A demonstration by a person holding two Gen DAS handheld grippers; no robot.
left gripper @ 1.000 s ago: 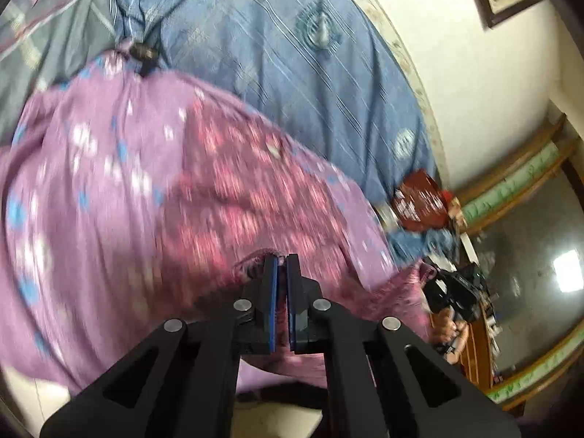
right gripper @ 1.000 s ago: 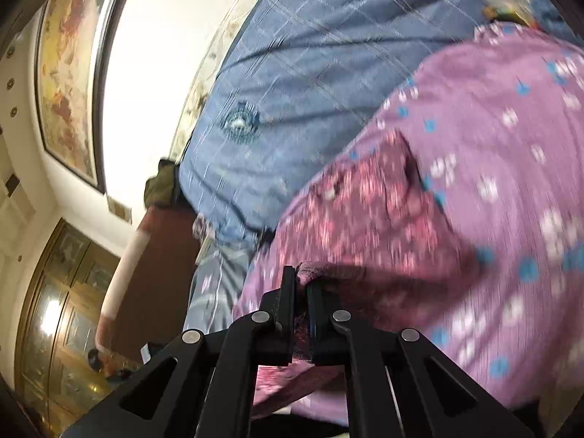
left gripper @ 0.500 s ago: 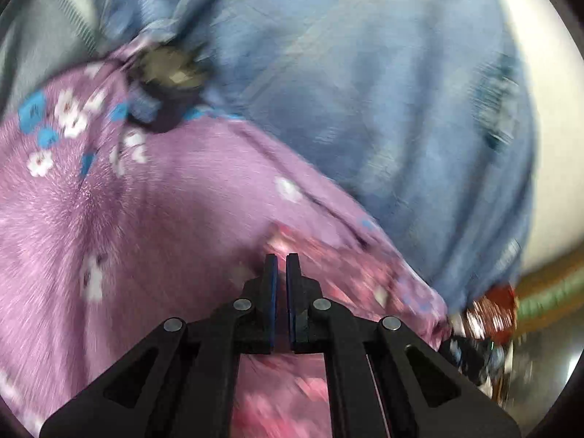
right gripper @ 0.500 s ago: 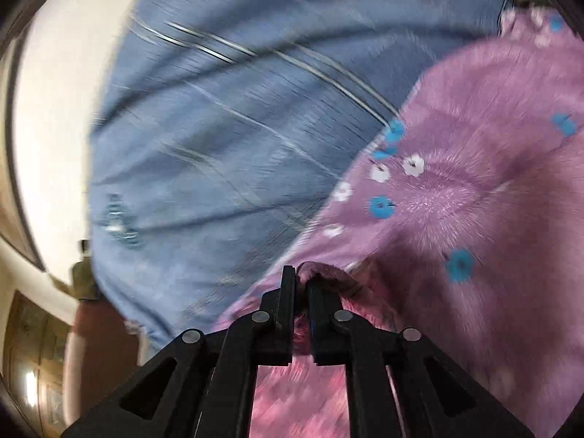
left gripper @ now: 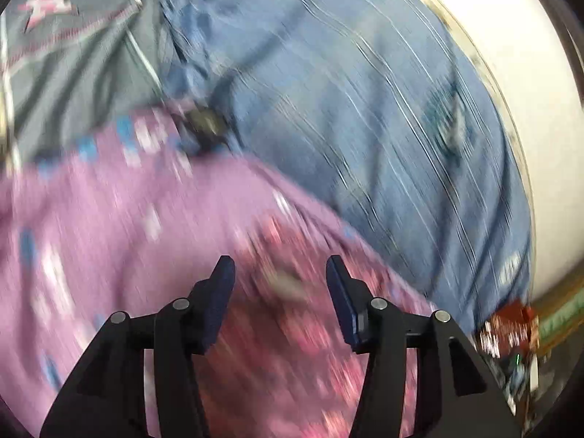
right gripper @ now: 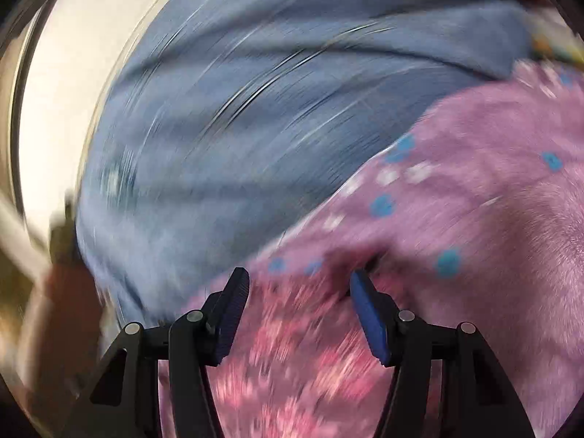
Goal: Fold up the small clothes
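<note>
A small pink-red patterned garment (left gripper: 292, 335) lies on a purple fleece blanket with blue and white flowers (left gripper: 109, 226), low in both blurred wrist views. My left gripper (left gripper: 280, 266) hovers just over the garment's far edge, its jaws opening, and the pads press on nothing. In the right wrist view the same garment (right gripper: 299, 357) sits below my right gripper (right gripper: 299, 277). Its jaws are opening too, with only loose cloth lying under the gap. The purple blanket (right gripper: 492, 189) spreads to the right there.
A blue bedcover with thin pale stripes (left gripper: 346, 91) fills the far side of the bed and reappears in the right wrist view (right gripper: 255, 109). A grey cloth with a pink star (left gripper: 47, 7) lies at top left. A dark small object (left gripper: 206, 124) rests at the blanket's edge. White wall (left gripper: 529, 91) stands beyond.
Both grippers were shut on the pink-red garment and have let it go, jaws now apart. Both hands swept across the bed, laying the garment's edge onto the purple blanket.
</note>
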